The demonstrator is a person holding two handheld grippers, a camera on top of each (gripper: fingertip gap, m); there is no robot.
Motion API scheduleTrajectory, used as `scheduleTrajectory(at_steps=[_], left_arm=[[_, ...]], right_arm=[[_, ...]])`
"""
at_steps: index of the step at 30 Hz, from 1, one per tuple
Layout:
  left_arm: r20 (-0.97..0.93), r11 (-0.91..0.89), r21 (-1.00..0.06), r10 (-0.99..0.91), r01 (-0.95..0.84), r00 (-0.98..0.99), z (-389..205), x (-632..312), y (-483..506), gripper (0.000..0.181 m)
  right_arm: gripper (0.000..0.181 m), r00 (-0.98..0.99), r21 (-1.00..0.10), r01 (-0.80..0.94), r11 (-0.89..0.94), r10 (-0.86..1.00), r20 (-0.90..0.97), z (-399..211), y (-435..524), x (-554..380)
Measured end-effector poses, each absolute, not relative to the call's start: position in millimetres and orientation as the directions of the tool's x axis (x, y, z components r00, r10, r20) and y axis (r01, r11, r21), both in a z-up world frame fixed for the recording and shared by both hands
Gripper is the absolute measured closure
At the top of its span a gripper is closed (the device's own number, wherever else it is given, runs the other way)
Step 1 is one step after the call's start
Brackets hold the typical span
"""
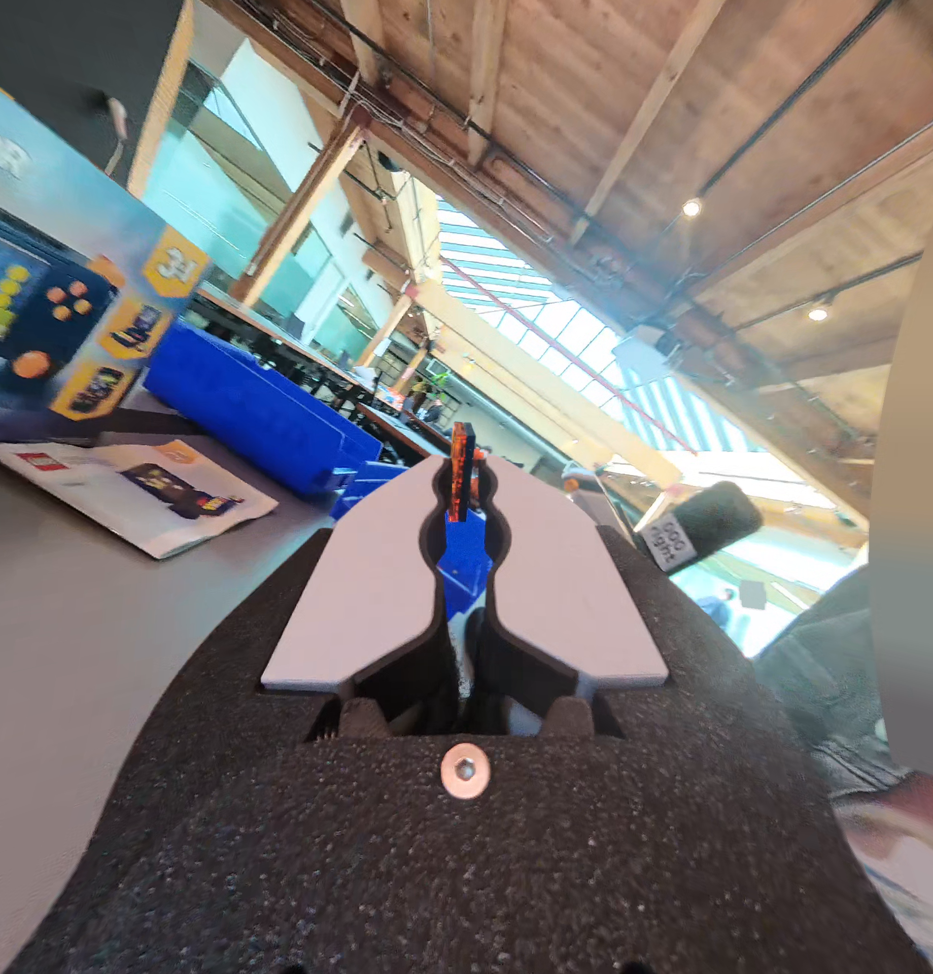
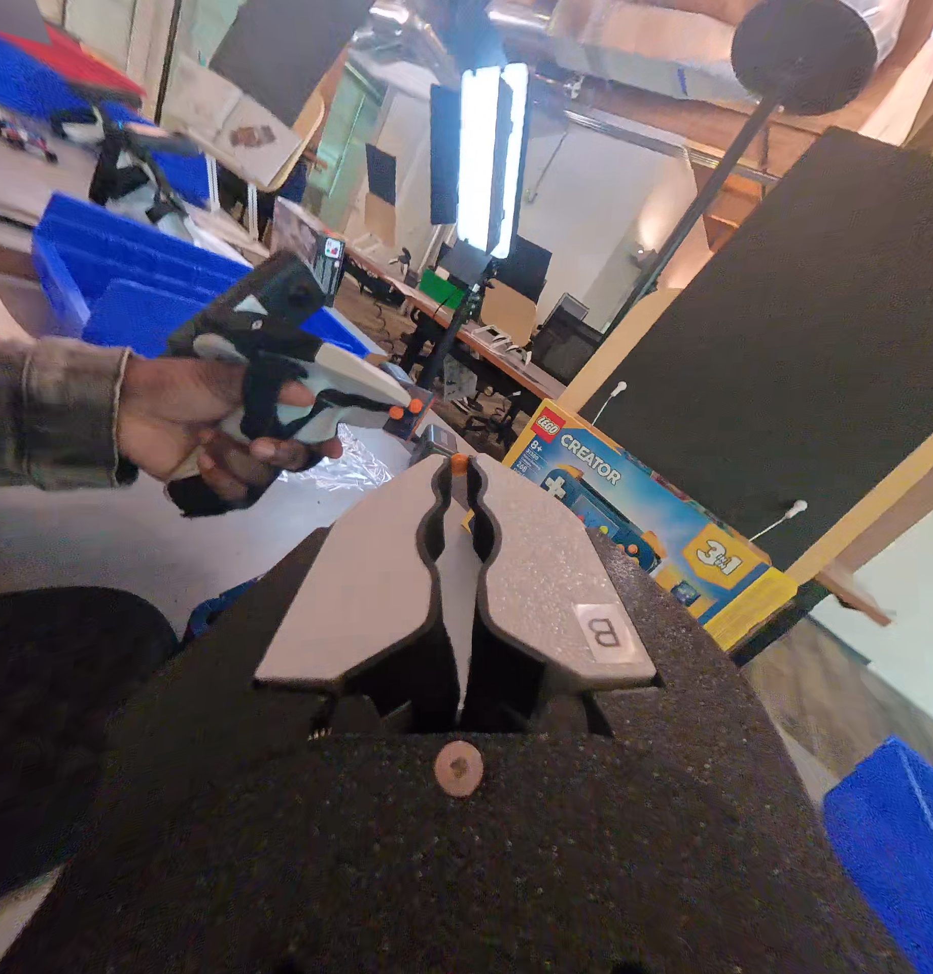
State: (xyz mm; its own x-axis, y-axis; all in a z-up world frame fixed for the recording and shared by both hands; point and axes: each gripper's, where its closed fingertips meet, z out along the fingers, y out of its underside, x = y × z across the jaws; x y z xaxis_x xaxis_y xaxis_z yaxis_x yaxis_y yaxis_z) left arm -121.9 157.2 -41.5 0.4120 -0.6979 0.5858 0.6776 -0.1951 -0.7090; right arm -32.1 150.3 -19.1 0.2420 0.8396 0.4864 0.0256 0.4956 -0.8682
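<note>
My left gripper [image 1: 461, 466] is shut on a small dark flat brick piece with orange studs [image 1: 463, 442], seen edge-on and sticking up past the fingertips. In the right wrist view a hand [image 2: 190, 416] holds this left gripper [image 2: 412, 396] in the air, with the same studded piece [image 2: 407, 416] at its tips. My right gripper [image 2: 459, 469] is shut on a small round orange piece [image 2: 459, 464], a short way right of and below the left gripper's piece. The right gripper's black body [image 1: 701, 519] shows at the right of the left wrist view.
A toy brick set box [image 2: 638, 527] stands on the grey table, and it also shows in the left wrist view [image 1: 58, 316]. An instruction booklet [image 1: 137, 493] lies flat. Blue bins [image 1: 253, 411] [image 2: 137, 284] [image 2: 896, 854] sit around. Clear plastic wrap [image 2: 348, 466] lies on the table. A light panel on a stand [image 2: 488, 158] is behind. My hands' fingertips stand some 10 cm from each other.
</note>
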Motion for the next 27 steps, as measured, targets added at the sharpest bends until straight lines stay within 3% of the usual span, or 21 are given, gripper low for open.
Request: scheduleTrajectory(at_steps=[3, 5, 8, 10, 12, 15, 19, 24, 26, 27], left_arm=[[0.597, -0.245, -0.715, -0.701, 0.655, 0.390, -50.0, -108.6, 159.1, 0.173], [0.597, -0.270, -0.729, -0.702, 0.629, 0.389, -54.9, -98.3, 160.0, 0.173], [0.602, -0.322, -0.735, -0.715, 0.597, 0.355, -59.3, -81.7, 158.4, 0.173], [0.599, -0.342, -0.748, -0.716, 0.569, 0.358, -63.9, -72.6, 158.2, 0.173], [0.589, -0.360, -0.771, -0.716, 0.525, 0.374, -69.9, -63.9, 158.0, 0.173], [0.574, -0.368, -0.790, -0.724, 0.490, 0.383, -72.6, -54.6, 156.7, 0.173], [0.541, -0.359, -0.826, -0.722, 0.434, 0.432, -78.4, -49.6, 157.7, 0.173], [0.542, -0.369, -0.827, -0.724, 0.425, 0.426, -81.2, -47.3, 157.5, 0.173], [0.542, -0.378, -0.829, -0.724, 0.412, 0.427, -84.2, -46.2, 157.5, 0.173], [0.542, -0.382, -0.830, -0.724, 0.407, 0.426, -85.1, -45.5, 157.3, 0.173]], right_arm=[[0.176, 0.321, -0.909, 0.016, 0.416, 0.859, 0.398, 0.6, 172.7, 1.6], [0.176, 0.445, -0.913, 0.132, 0.385, 0.800, 0.402, 15.0, 207.0, 45.4], [0.175, 0.614, -0.928, 0.354, 0.119, 0.719, 0.326, 7.5, 272.4, 136.6], [0.176, 0.656, -0.869, 0.485, -0.101, 0.699, 0.285, -20.1, 303.7, 190.5], [0.175, 0.615, -0.740, 0.624, -0.251, 0.743, 0.266, -61.4, 321.8, 222.9], [0.146, 0.500, -0.576, 0.759, -0.304, 0.839, 0.216, -114.3, 328.1, 237.7], [0.123, 0.471, -0.659, 0.720, -0.218, 0.851, 0.233, -111.3, 333.5, 230.3], [0.115, 0.520, -0.742, 0.617, -0.261, 0.843, 0.136, -97.6, 331.3, 227.6], [0.114, 0.525, -0.727, 0.612, -0.311, 0.847, 0.080, -105.4, 331.6, 226.3], [0.116, 0.537, -0.668, 0.655, -0.352, 0.839, 0.086, -118.7, 334.6, 230.6]])
